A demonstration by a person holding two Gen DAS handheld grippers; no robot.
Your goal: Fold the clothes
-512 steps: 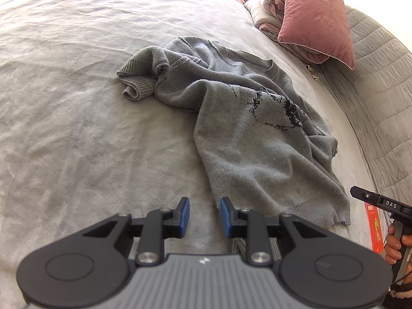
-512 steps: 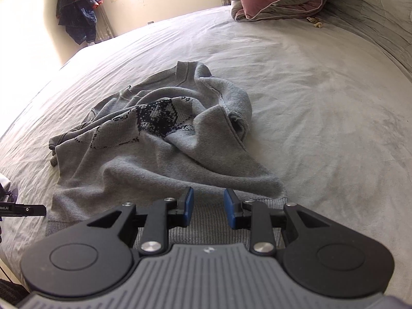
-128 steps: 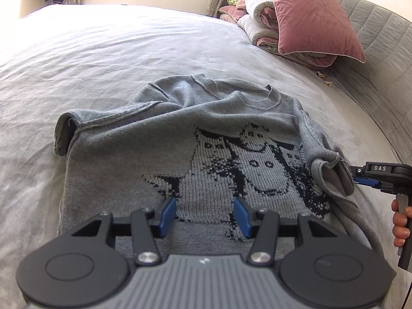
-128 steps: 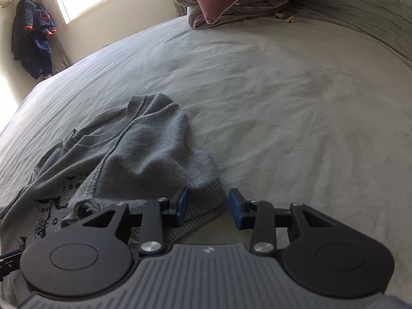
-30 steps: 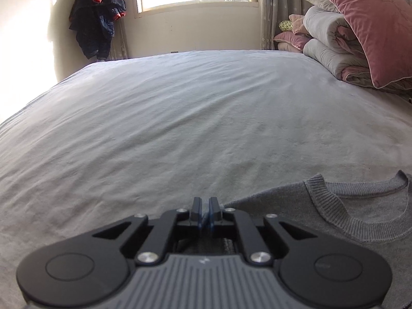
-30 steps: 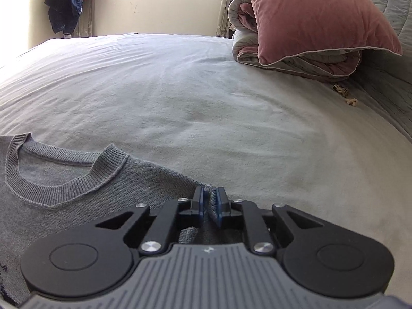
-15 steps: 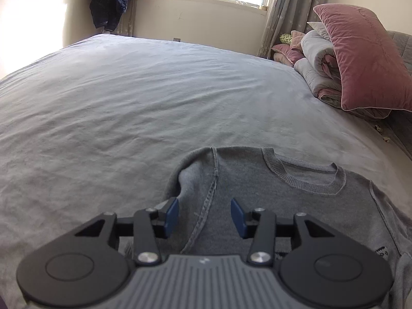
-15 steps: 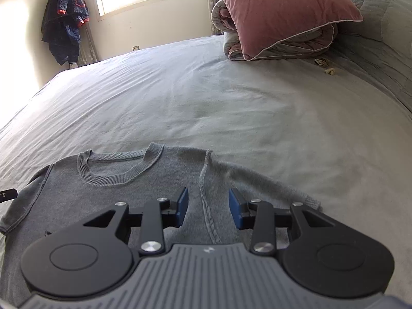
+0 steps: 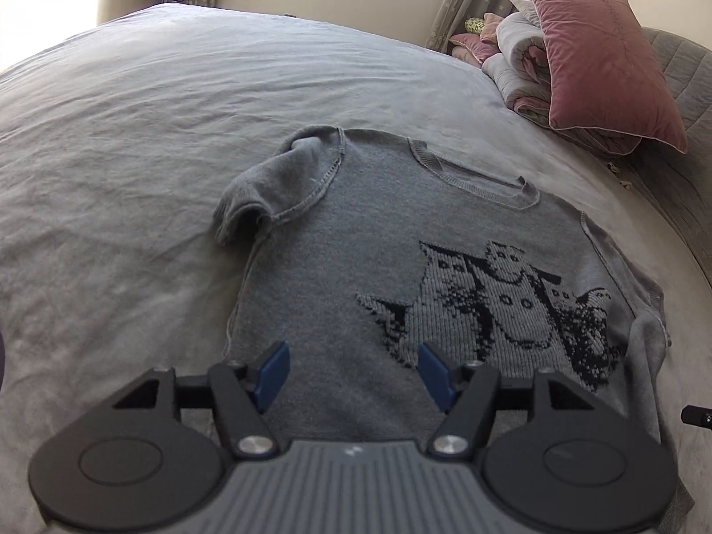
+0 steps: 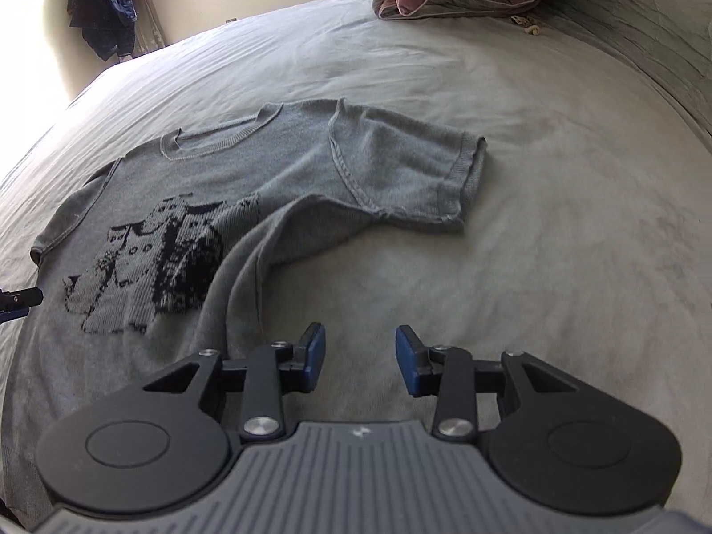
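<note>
A grey knit sweater (image 9: 356,240) with a black pattern on its chest lies face up and spread on the grey bed. Its left sleeve (image 9: 271,187) is bunched near the shoulder. In the right wrist view the sweater (image 10: 276,169) shows its right sleeve (image 10: 414,173) lying out to the side, with the side hem folded inward. My left gripper (image 9: 351,369) is open and empty above the sweater's lower body. My right gripper (image 10: 360,358) is open and empty above bare bedding, just right of the sweater's edge.
The grey bedsheet (image 9: 133,111) extends far beyond the sweater. A pink pillow (image 9: 600,53) on folded quilts sits at the head of the bed. Dark clothes (image 10: 107,0) hang by the window. A padded headboard (image 10: 645,13) runs along the right.
Both grippers have pulled back from the shoulders toward the hem and opened wider. The whole spread sweater and its pattern now show.
</note>
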